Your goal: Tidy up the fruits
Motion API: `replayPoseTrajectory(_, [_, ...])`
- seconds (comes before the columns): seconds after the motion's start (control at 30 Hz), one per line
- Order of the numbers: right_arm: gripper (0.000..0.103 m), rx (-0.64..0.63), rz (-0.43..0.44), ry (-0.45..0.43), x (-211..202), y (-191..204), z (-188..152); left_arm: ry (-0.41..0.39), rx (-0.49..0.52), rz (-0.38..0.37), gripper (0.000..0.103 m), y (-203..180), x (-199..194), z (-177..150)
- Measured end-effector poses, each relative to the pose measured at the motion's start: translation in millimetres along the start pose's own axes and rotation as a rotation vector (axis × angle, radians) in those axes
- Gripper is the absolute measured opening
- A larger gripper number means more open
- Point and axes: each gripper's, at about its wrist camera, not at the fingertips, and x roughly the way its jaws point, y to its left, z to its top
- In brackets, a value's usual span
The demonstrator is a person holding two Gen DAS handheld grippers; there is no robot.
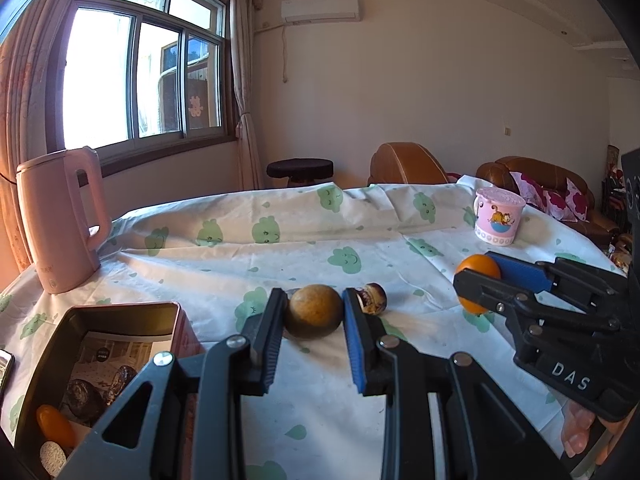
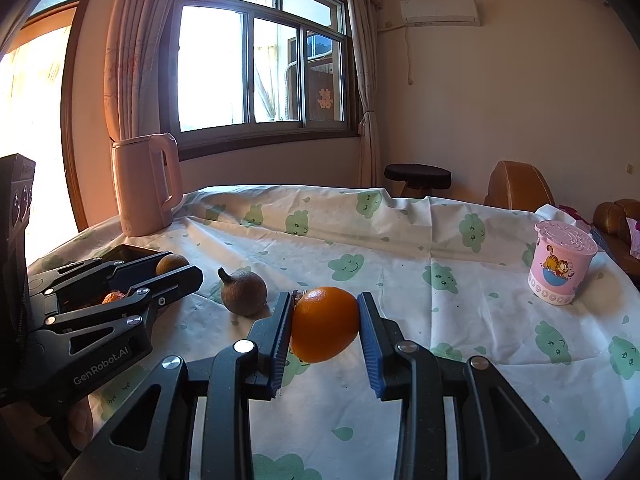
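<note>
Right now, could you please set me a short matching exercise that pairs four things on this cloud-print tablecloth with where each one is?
Things:
1. round brown fruit
2. bright orange fruit
3. pink electric kettle
4. pink cartoon cup with lid

Places:
A. near the window
B. between the right gripper's pads
C. far right of the cloth
D. between the left gripper's pads

Pairs: 1-D, 2-B, 3-A, 4-C

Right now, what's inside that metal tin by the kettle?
The tin holds an orange fruit, two dark wrinkled fruits, a pale round thing and a printed leaflet. The left gripper hides its near corner.
</note>
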Motion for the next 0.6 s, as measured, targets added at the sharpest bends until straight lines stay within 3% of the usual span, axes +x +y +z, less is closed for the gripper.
replayPoseTrajectory(0.6, [0.035, -0.014, -0.022, -0.08, -14.5, 2.9, -0.7, -0.08, -0.002, 0.027, 0.03, 1.1, -16.1, -1.2])
